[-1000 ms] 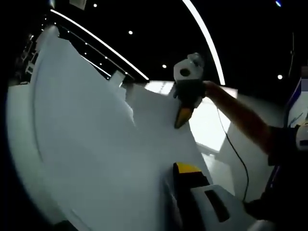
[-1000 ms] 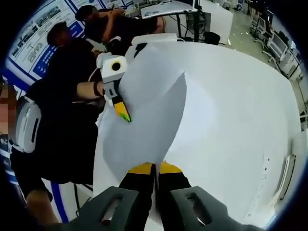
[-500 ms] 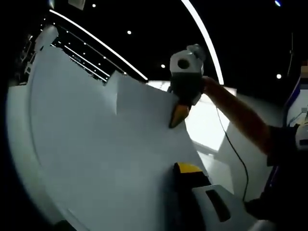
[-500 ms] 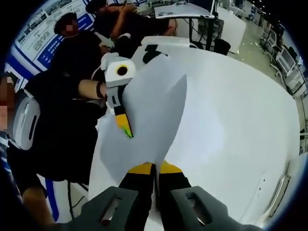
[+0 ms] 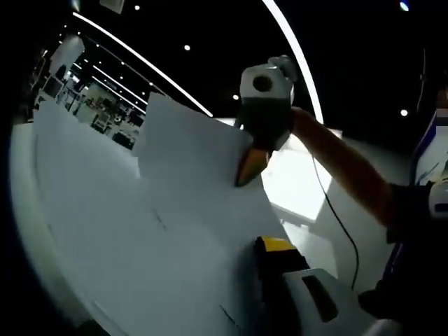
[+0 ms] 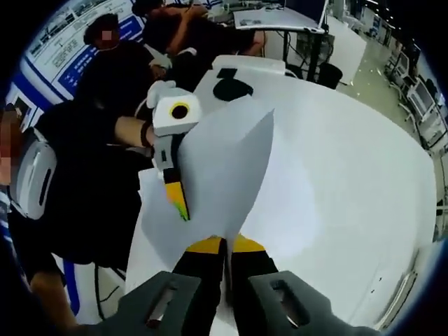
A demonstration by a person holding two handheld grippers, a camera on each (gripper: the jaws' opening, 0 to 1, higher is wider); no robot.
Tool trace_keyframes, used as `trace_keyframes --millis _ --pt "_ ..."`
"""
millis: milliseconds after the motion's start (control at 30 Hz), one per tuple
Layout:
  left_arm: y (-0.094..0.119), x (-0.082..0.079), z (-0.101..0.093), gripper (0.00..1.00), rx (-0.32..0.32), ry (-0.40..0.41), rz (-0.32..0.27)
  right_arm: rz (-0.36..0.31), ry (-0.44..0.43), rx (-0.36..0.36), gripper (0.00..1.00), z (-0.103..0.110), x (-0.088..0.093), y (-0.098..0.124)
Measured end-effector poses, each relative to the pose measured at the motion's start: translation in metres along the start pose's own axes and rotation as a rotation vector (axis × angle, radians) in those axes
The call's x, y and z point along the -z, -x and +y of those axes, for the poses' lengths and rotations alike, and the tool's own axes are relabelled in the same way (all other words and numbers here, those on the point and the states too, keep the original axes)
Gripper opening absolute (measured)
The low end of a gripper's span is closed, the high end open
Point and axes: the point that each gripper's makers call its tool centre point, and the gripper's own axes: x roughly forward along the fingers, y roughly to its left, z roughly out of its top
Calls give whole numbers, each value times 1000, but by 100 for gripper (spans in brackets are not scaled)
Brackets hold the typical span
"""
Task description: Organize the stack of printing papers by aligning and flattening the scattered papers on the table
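Observation:
A sheaf of white printing papers (image 6: 220, 171) is held up off the white table (image 6: 350, 210), bent into a ridge down its middle. My right gripper (image 6: 225, 246) is shut on its near edge, yellow jaw tips pressed together. My left gripper (image 6: 182, 208) comes in from the left and pinches the sheaf's left edge. In the left gripper view the papers (image 5: 189, 168) stand tilted. They hide one jaw of my left gripper (image 5: 262, 253). The right gripper (image 5: 246, 175) grips their upper right edge.
A black object (image 6: 232, 88) lies at the table's far end. Seated people (image 6: 105, 77) are close to the table's left side. The person's bare forearm (image 5: 343, 171) reaches in from the right. The table (image 5: 77, 210) spreads to the left below the papers.
In the left gripper view the papers have swung down and to the right, uncovering the room behind them. The right gripper has drifted slightly left. Both grips are unchanged.

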Motion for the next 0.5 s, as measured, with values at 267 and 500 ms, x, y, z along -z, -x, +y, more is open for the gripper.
trace_keyframes --millis 267,500 --pt "-1 1 -3 25 6 2 2 15 34 3 0 1 -9 -6" --pt "-1 2 -4 25 7 1 4 20 43 6 0 0 -16 -11"
